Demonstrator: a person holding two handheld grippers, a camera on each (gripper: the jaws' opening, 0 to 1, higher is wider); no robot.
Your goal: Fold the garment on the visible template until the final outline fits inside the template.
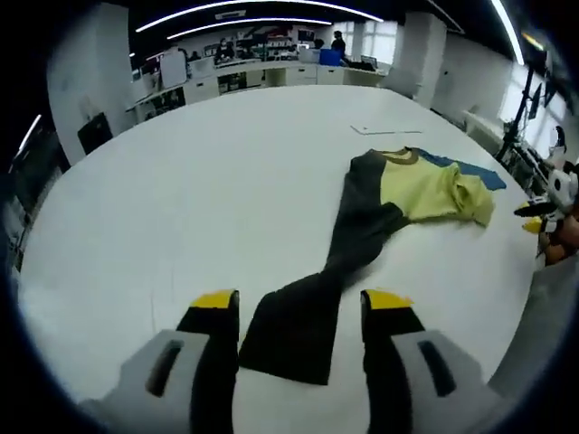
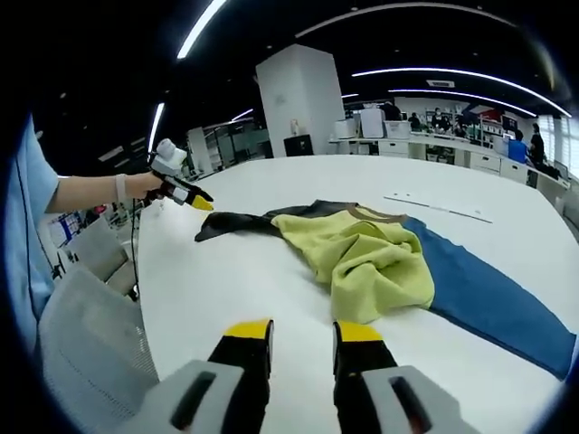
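Garment point(image 1: 398, 194) sprawls crumpled across the right of the white table point(image 1: 181, 181), its dark sleeve trailing between the released left tongs point(image 1: 298, 303). Right tongs point(image 2: 303, 333) hover unclenched at lower centre, grasping nothing. Risk: pinching only the sleeve tip would probably drag the bunched yellow body further askew.

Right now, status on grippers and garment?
Left gripper open, hovering over dark sleeve. Right gripper open, short of the garment. Garment crumpled on the table, unfolded. Nothing in the way.
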